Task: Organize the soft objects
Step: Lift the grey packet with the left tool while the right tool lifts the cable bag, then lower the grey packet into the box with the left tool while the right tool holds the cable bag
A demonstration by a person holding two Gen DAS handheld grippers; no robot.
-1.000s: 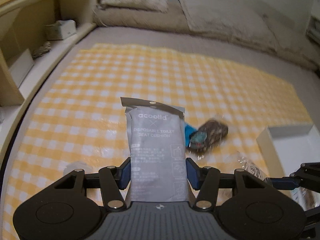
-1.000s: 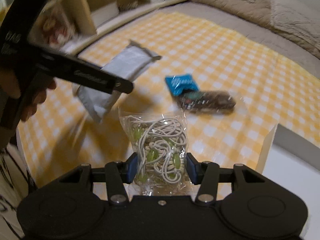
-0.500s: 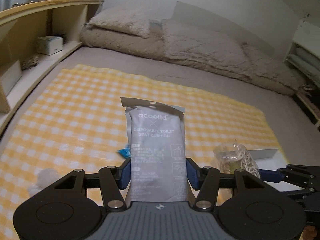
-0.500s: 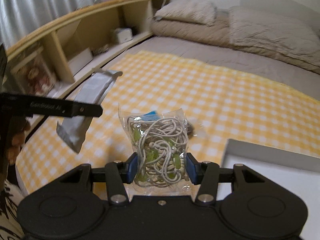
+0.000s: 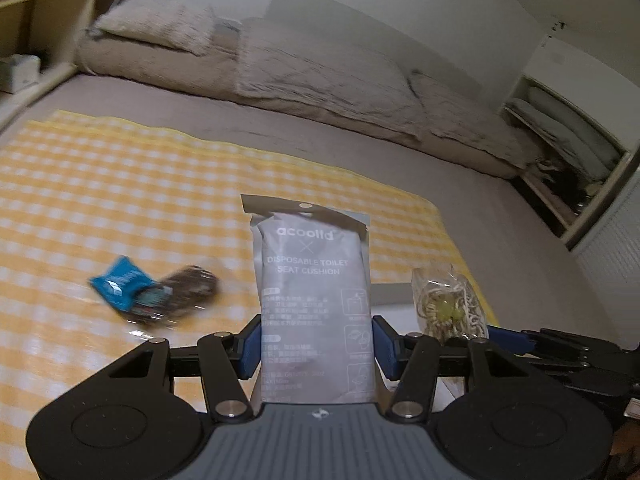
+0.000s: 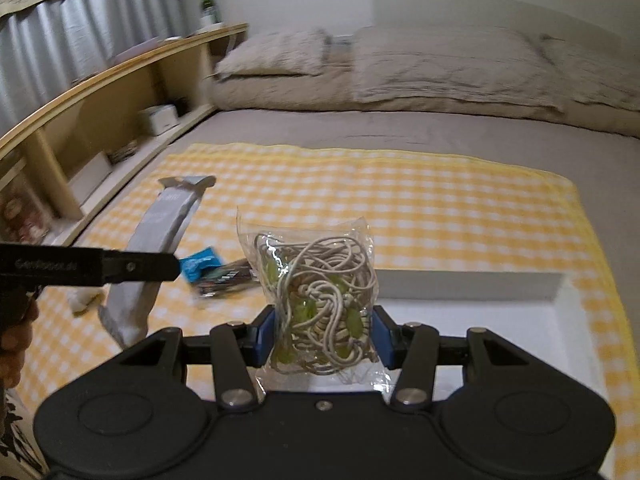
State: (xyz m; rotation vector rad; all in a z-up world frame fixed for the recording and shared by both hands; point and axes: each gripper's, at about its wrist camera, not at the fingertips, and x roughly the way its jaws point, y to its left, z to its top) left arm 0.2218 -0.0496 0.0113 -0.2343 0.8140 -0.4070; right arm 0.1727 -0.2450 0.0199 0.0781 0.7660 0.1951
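Blue-padded left tongs pinch a grey pouch upright, its long axis pointing away. The right tongs pinch a clear bag of cord, held just over the near edge of the white box. The box lies right of the left tongs, nearer the right hand. Two packets lie on the checked cloth, far left.

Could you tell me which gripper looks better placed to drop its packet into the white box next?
Right, probably: the right gripper holds the cord bag right before the box, while the left gripper's grey pouch sits off beside it.
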